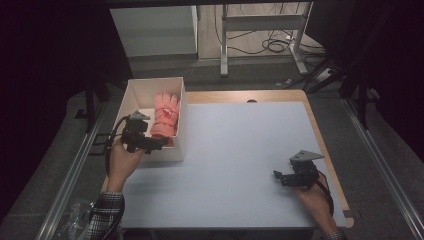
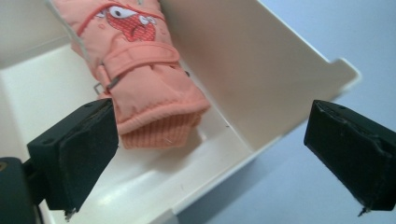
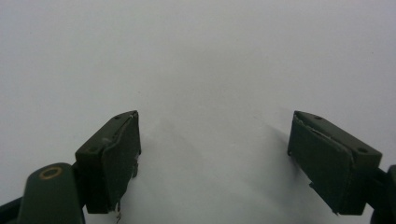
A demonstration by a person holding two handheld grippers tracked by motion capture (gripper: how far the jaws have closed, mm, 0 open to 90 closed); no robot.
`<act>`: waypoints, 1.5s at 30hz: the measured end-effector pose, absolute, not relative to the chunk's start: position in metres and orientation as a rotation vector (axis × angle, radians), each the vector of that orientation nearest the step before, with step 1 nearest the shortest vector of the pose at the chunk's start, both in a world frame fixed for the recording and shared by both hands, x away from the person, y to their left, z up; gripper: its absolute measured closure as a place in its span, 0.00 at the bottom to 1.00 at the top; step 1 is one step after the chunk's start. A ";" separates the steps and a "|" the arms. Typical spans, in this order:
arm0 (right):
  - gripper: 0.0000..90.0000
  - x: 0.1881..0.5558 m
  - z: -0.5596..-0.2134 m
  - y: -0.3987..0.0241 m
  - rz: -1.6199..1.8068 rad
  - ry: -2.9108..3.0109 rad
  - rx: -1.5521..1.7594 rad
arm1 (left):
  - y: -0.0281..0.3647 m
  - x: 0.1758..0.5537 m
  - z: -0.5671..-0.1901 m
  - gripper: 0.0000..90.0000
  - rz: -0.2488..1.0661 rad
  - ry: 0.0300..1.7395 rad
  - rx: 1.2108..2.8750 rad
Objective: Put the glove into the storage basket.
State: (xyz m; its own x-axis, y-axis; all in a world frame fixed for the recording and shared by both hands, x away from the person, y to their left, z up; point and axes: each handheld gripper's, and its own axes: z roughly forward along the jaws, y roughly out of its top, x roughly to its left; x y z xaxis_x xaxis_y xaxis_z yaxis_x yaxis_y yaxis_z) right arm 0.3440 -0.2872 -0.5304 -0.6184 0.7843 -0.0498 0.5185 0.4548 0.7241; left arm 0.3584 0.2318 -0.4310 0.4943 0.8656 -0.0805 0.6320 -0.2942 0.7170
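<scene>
Over the box (image 2: 261, 70) corner, the left gripper (image 2: 210, 154) hangs spread wide, one jaw outside the wall: shift it inward over the glove (image 2: 149, 93) cuff before pinching, while the right gripper (image 3: 215, 163) idles spread

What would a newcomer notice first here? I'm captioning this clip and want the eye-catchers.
The pink-orange glove with a red cartoon face, lying against the right wall of the white box at the table's far left. The left tool hangs open at the box's near edge, one jaw beside the glove's knitted cuff. The right tool sits open over the bare grey tabletop, near right.
</scene>
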 end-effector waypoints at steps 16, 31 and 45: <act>0.19 0.344 -0.530 -0.287 0.968 2.331 1.101 | 0.214 0.337 -0.440 0.04 0.383 1.148 2.055; 0.19 0.344 -0.530 -0.287 0.968 2.331 1.100 | 0.194 0.318 -0.446 0.04 0.357 1.061 2.069; 0.19 0.344 -0.530 -0.287 0.968 2.331 1.100 | 0.166 0.308 -0.455 0.04 0.315 0.986 2.090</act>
State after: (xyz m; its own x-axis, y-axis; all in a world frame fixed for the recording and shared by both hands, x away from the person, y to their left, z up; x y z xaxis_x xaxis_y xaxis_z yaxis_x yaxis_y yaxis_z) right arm 0.3440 -0.2872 -0.5304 -0.6184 0.7843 -0.0499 0.5182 0.4547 0.7244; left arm 0.3083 0.1659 -0.4549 0.6674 0.7378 -0.1015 0.5422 -0.3879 0.7453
